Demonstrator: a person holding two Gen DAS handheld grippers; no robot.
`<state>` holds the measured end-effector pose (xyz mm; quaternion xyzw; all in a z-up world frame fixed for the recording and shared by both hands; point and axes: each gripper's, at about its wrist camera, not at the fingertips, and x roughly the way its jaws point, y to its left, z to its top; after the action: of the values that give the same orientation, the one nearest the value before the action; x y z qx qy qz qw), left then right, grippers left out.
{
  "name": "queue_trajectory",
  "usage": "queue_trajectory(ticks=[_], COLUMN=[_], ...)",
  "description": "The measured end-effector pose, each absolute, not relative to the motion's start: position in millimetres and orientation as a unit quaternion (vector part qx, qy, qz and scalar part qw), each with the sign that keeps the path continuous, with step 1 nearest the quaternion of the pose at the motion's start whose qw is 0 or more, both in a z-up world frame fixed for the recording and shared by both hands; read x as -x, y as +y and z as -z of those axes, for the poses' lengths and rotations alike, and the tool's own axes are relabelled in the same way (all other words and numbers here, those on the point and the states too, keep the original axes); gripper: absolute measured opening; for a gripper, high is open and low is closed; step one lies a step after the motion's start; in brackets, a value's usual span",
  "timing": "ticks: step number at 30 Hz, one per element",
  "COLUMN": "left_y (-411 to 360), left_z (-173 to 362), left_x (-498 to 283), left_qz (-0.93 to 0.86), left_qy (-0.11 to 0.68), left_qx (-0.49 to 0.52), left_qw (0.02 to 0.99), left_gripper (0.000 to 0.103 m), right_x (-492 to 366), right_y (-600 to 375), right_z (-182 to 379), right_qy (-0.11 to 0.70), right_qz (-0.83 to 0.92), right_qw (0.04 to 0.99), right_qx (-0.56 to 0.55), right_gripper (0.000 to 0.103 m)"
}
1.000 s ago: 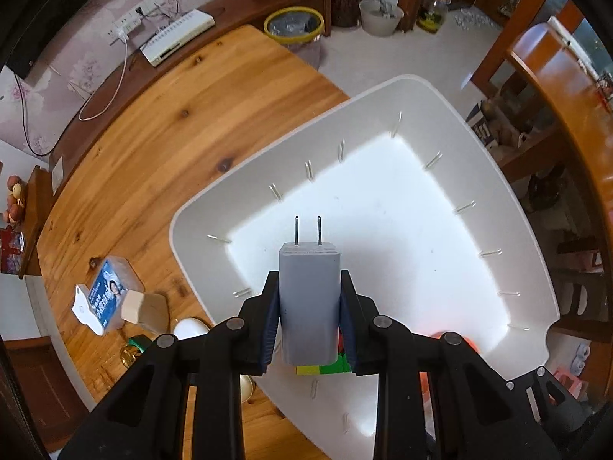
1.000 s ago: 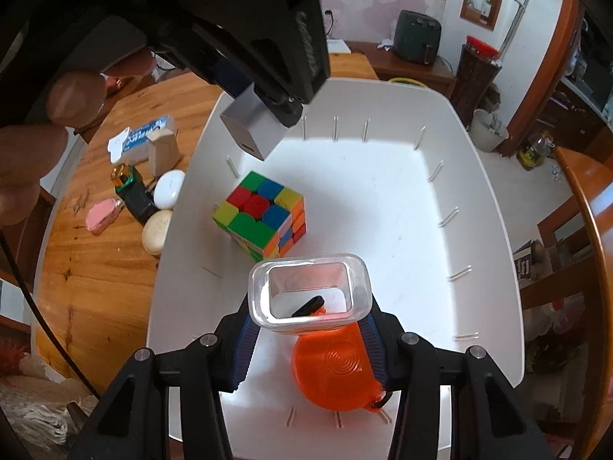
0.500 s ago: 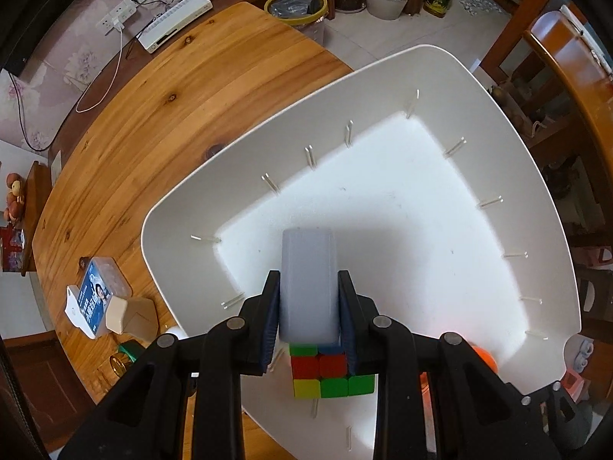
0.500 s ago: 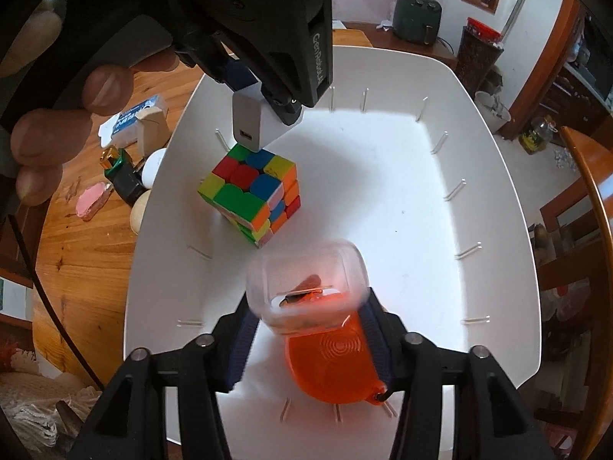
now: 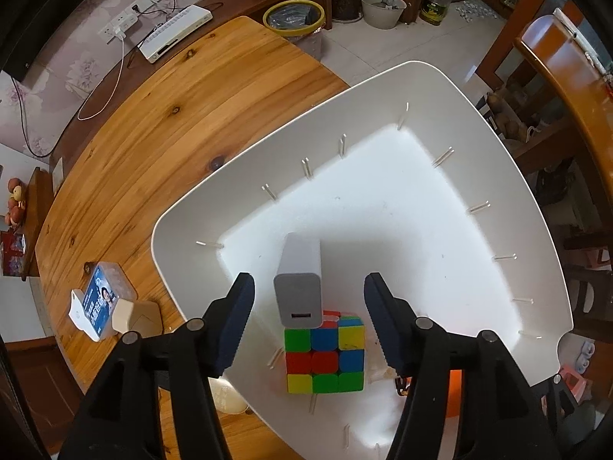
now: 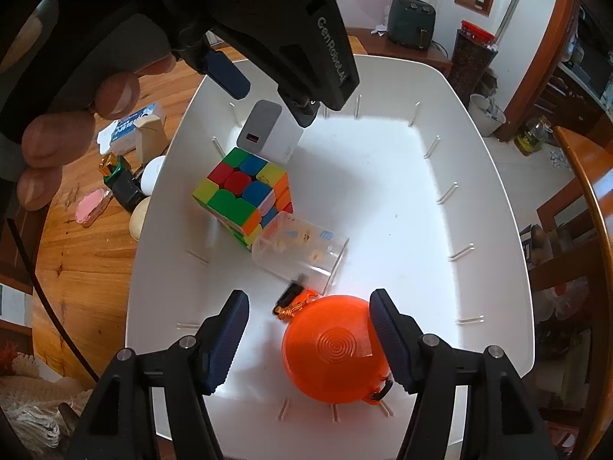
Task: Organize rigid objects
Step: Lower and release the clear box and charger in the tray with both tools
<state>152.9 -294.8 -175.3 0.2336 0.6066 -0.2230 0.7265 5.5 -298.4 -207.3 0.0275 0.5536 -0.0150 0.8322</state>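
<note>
Between the parted left claw (image 5: 308, 320), charger (image 5: 299, 281), untouched

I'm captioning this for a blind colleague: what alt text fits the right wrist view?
Open right tool hovers over a white plastic tub holding an orange ball, tipped clear plastic box, multicoloured puzzle cube and grey charger block. The open left tool hangs above the charger.

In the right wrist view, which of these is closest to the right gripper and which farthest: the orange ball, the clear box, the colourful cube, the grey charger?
1. Orange ball: beside the right gripper, against its right finger.
2. Clear box: just ahead, on its side.
3. Colourful cube: behind the box, to the left.
4. Grey charger: farthest, under the left gripper.
</note>
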Motion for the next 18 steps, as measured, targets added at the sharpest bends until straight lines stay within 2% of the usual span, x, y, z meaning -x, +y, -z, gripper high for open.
queue_trajectory(ticks=[18], left_y=[-257.1], left_z=[140.5], left_x=[-136.1], left_qz=[0.238], left_qy=[0.580], left_qx=[-0.209], left_qw=[0.751], left_gripper=[0.064], right_x=[-0.8], right_y=[-284.5], right_z=[193.9], right_qy=[0.539], right_qz=[0.032], right_qw=[0.842], right_qx=[-0.020], right_gripper=[0.066])
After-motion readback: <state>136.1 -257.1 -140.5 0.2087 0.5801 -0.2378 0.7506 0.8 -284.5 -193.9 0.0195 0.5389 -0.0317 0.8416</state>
